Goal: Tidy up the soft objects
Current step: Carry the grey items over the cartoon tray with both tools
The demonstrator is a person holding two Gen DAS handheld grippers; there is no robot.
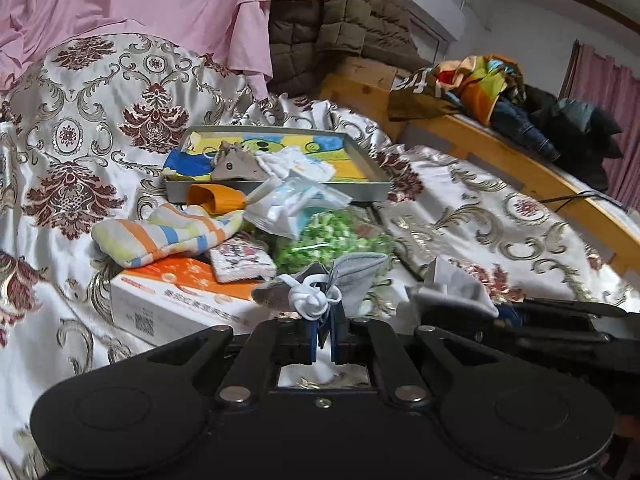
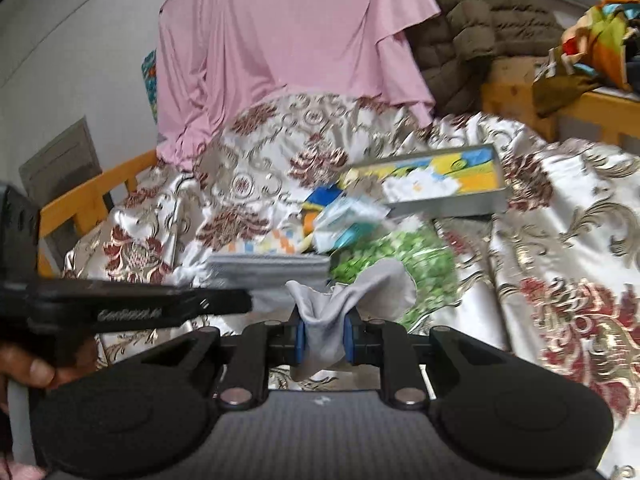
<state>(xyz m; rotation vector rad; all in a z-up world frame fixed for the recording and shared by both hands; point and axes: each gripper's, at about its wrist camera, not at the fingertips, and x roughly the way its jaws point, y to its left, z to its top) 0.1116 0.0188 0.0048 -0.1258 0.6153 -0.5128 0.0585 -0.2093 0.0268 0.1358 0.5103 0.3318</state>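
Observation:
My left gripper (image 1: 325,332) is shut on one end of a grey face mask (image 1: 356,276), its white ear loops bunched at the jaws. My right gripper (image 2: 324,338) is shut on the other end of the grey mask (image 2: 352,296); it shows at the right of the left wrist view (image 1: 456,296). Ahead lie a striped towel (image 1: 160,236), an orange sock (image 1: 216,199), a clear pack of white masks (image 1: 296,204), a green printed bag (image 1: 336,240) and a patterned pouch (image 1: 240,260). A metal tray (image 1: 376,190) with a colourful picture bottom holds small cloth items.
An orange and white box (image 1: 172,300) sits under the towel and pouch. All rests on a shiny floral bedspread (image 1: 480,216). A wooden bed frame (image 1: 500,152) with piled clothes (image 1: 480,80) runs along the right. Pink cloth (image 2: 288,40) and a brown quilted coat (image 1: 344,20) hang behind.

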